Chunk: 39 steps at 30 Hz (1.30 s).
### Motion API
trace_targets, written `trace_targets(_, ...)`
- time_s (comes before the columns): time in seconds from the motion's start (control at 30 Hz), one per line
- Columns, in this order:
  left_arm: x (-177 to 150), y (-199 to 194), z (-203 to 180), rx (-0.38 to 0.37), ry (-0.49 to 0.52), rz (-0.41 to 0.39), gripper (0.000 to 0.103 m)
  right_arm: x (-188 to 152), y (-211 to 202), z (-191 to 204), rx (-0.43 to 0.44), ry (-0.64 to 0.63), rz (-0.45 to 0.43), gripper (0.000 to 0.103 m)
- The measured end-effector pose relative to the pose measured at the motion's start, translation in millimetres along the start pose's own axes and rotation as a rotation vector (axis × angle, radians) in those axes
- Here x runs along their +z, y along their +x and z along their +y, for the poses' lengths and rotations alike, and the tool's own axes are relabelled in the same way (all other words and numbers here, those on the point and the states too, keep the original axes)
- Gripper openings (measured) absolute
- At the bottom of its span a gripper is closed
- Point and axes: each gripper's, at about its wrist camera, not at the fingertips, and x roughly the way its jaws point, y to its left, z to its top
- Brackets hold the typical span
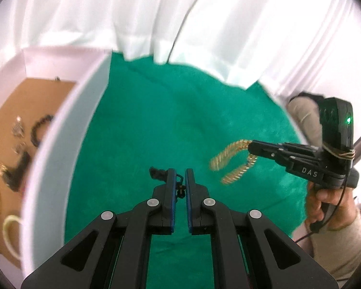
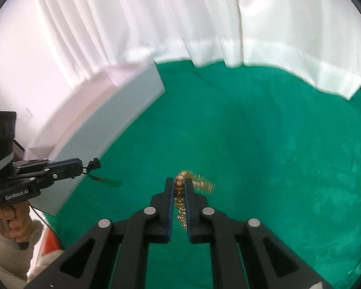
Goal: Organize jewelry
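My left gripper (image 1: pixel 180 177) is shut on a small dark jewelry piece (image 1: pixel 179 187), whose dark tuft (image 1: pixel 156 173) sticks out left of the fingers. In the right wrist view the same left gripper (image 2: pixel 80 167) holds that piece (image 2: pixel 93 163) above the green cloth, close to the white box. My right gripper (image 2: pixel 179 184) is shut on a gold chain (image 2: pixel 180 202), whose coiled end (image 2: pixel 203 184) hangs past the tips. From the left wrist view, the right gripper (image 1: pixel 252 148) is off to the right with the gold chain (image 1: pixel 228 162) dangling in two strands.
A white box (image 1: pixel 59 156) with a brown floor (image 1: pixel 16 101) stands at the left and holds several gold and dark jewelry pieces. Green cloth (image 2: pixel 252 144) covers the table. White curtains (image 2: pixel 180 24) hang behind. A person's hand (image 1: pixel 325 200) grips the right handle.
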Motion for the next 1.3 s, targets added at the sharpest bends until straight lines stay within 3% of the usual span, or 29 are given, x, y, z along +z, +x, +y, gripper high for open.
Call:
trace_targets(0.3, 44, -116, 37, 0.003, -0.1, -0.094, 0.005, 75, -54, 66, 0.155, -0.104, -0.126, 0.008)
trace_targets(0.53, 73, -168, 103, 0.165, -0.147, -0.162, 0.005, 132, -46, 137, 0.23, -0.201, -0.19, 0.008)
trace_targets(0.7, 82, -160, 164, 0.261, -0.213, -0.168, 0.005, 160, -9, 197, 0.284, -0.258, -0.173, 0.008)
trace_targets(0.9, 82, -126, 234, 0.31, -0.288, -0.139, 0.005, 163, 43, 247, 0.304, -0.307, -0.088, 0.008)
trace_targets(1.23, 70, -55, 285, 0.345, -0.327, -0.027, 0.006, 130, 142, 269, 0.212, -0.335, 0.146, 0.009)
trace_targets(1.27, 68, -49, 285, 0.362, -0.316, -0.016, 0.009, 126, 151, 269, 0.198, -0.34, 0.167, 0.009)
trace_targets(1.3, 66, -44, 284, 0.383, -0.303, -0.004, 0.021, 123, 158, 268, 0.181, -0.345, 0.181, 0.01)
